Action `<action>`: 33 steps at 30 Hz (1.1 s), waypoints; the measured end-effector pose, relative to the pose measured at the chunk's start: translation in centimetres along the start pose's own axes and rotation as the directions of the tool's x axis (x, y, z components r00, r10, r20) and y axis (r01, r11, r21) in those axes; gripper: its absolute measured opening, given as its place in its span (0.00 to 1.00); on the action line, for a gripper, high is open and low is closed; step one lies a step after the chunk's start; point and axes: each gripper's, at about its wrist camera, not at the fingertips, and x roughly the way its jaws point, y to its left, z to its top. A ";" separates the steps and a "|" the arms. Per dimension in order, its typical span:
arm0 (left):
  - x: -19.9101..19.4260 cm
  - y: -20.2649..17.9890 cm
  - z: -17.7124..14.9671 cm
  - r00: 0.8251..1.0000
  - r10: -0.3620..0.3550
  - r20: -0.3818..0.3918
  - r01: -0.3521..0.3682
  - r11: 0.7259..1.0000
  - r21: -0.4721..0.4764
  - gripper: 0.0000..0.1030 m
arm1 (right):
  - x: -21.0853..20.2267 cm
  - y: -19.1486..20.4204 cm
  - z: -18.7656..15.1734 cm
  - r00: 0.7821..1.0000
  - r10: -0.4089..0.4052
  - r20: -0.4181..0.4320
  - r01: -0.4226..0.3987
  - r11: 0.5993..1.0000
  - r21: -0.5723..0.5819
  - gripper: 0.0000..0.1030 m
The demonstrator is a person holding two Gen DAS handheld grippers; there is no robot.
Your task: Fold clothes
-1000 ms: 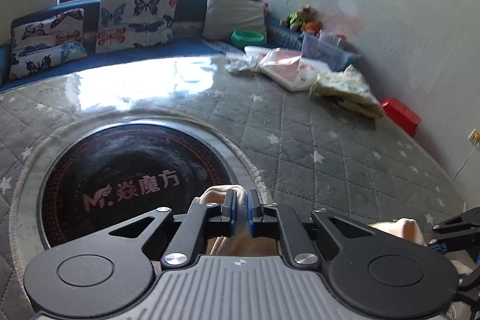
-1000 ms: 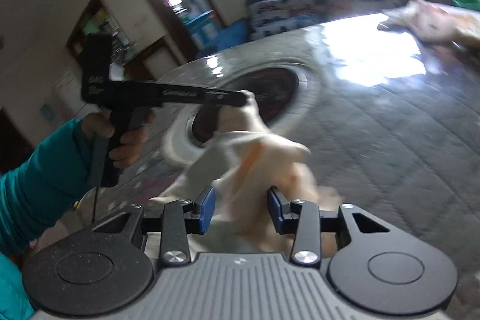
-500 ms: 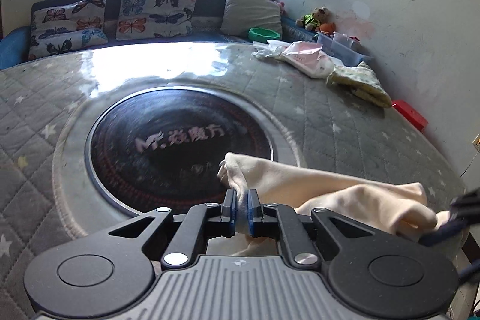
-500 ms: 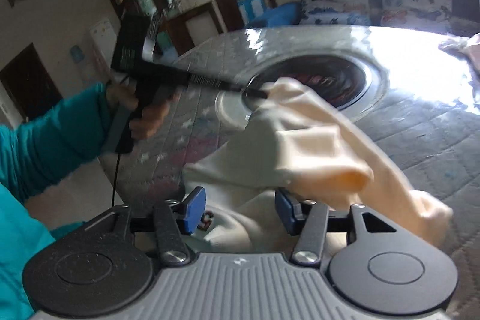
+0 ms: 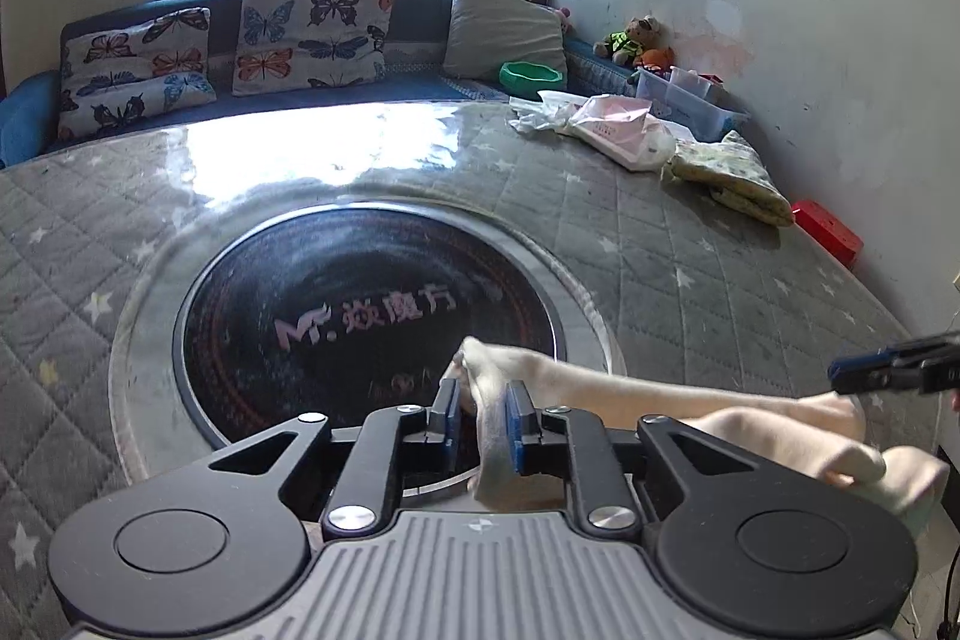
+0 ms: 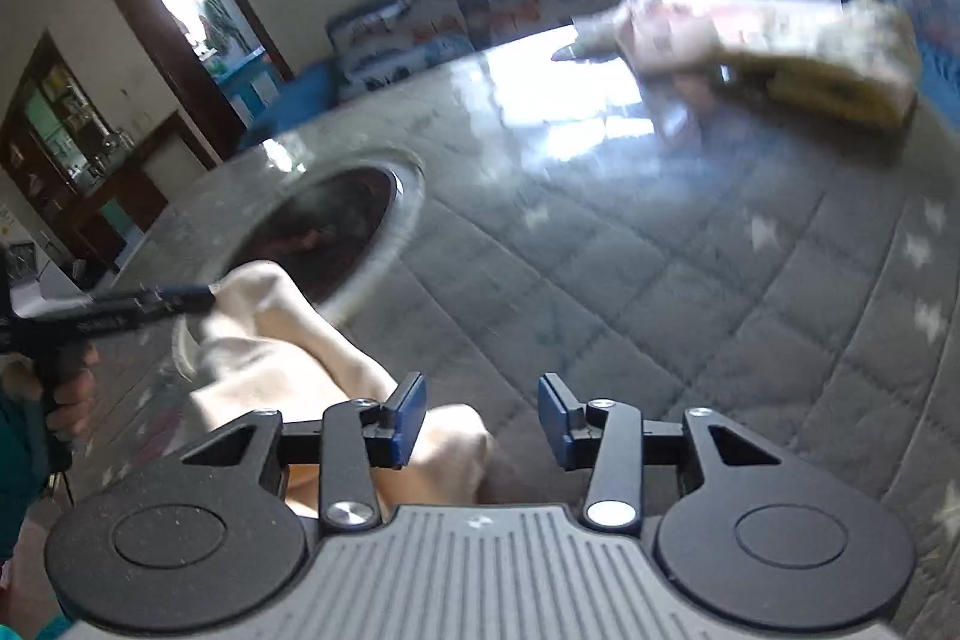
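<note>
My left gripper [image 5: 482, 415] has its jaws opening, and a fold of the cream cloth [image 5: 660, 403] sits between the blue pads, low in the middle of the left view; the pads seem to be letting go of it. My right gripper [image 6: 480, 421] has its jaws closing, but nothing is between them; the cloth lies just left of them, low in the right view. The cloth stretches in a bunched strip over the near rim of the round dark plate [image 5: 360, 316] set in the grey quilted table [image 5: 690, 244]. I think I am still laying the cloth out to start a fold. Next I need the right gripper to slide left and pinch a free edge. Folded clothes [image 5: 726, 172] wait at the upper right.
</note>
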 end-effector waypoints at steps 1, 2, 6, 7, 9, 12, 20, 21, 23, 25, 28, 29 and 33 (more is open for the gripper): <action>0.4 0.1 0.4 1.000 0.005 -0.002 -0.005 1.000 -0.007 0.27 | 0.5 -0.3 0.0 1.000 0.004 -0.015 -0.004 1.000 0.003 0.40; 0.7 0.2 0.9 1.000 0.009 -0.003 -0.009 1.000 -0.013 0.30 | 0.9 -0.3 0.0 1.000 0.013 -0.028 -0.013 1.000 -0.001 0.40; 2.4 0.5 2.4 0.999 0.022 -0.024 -0.023 0.999 -0.044 0.45 | 2.4 0.0 -0.1 0.997 0.019 -0.076 -0.022 0.999 -0.045 0.37; 3.0 0.5 2.5 0.999 0.022 -0.036 -0.023 0.999 -0.045 0.46 | 2.4 0.3 -0.2 0.996 0.016 -0.084 -0.021 0.998 -0.065 0.37; 4.0 0.4 2.5 0.998 0.017 -0.064 -0.019 0.999 -0.040 0.47 | 2.1 1.1 -0.4 0.995 0.014 -0.098 -0.024 0.995 -0.101 0.25; 5.2 0.2 2.1 0.994 0.000 -0.109 -0.003 0.999 -0.034 0.44 | 2.0 2.0 -0.7 0.994 -0.001 -0.108 -0.016 0.988 -0.155 0.13; 3.9 -0.6 2.1 0.999 -0.039 -0.032 0.038 0.999 -0.018 0.09 | 0.3 4.8 0.5 0.992 -0.115 0.053 0.126 0.938 -0.323 0.08; 3.2 -0.5 2.3 0.999 -0.050 0.005 0.050 0.998 -0.027 0.09 | 0.0 5.0 0.7 0.988 -0.127 0.083 0.148 0.931 -0.334 0.08; 1.5 -0.5 2.3 0.992 -0.086 0.088 0.088 0.996 -0.021 0.09 | -1.3 5.3 1.1 0.976 -0.134 0.172 0.184 0.929 -0.320 0.08; 0.1 -0.7 1.9 0.982 -0.130 0.136 0.129 0.991 0.017 0.09 | -2.5 5.4 1.2 0.959 -0.145 0.245 0.219 0.926 -0.309 0.08; -0.5 -1.2 0.4 0.980 -0.161 0.113 0.149 0.983 0.111 0.12 | -2.6 4.7 0.8 0.950 -0.195 0.242 0.264 0.918 -0.295 0.11; -0.2 -1.5 -0.2 0.985 -0.153 0.078 0.141 0.979 0.146 0.12 | -2.1 4.3 0.5 0.953 -0.219 0.210 0.274 0.917 -0.291 0.17; 0.7 -1.5 -1.9 0.990 -0.136 -0.021 0.138 0.975 0.174 0.15 | -0.3 2.5 -0.2 0.965 -0.247 0.083 0.260 0.930 -0.261 0.21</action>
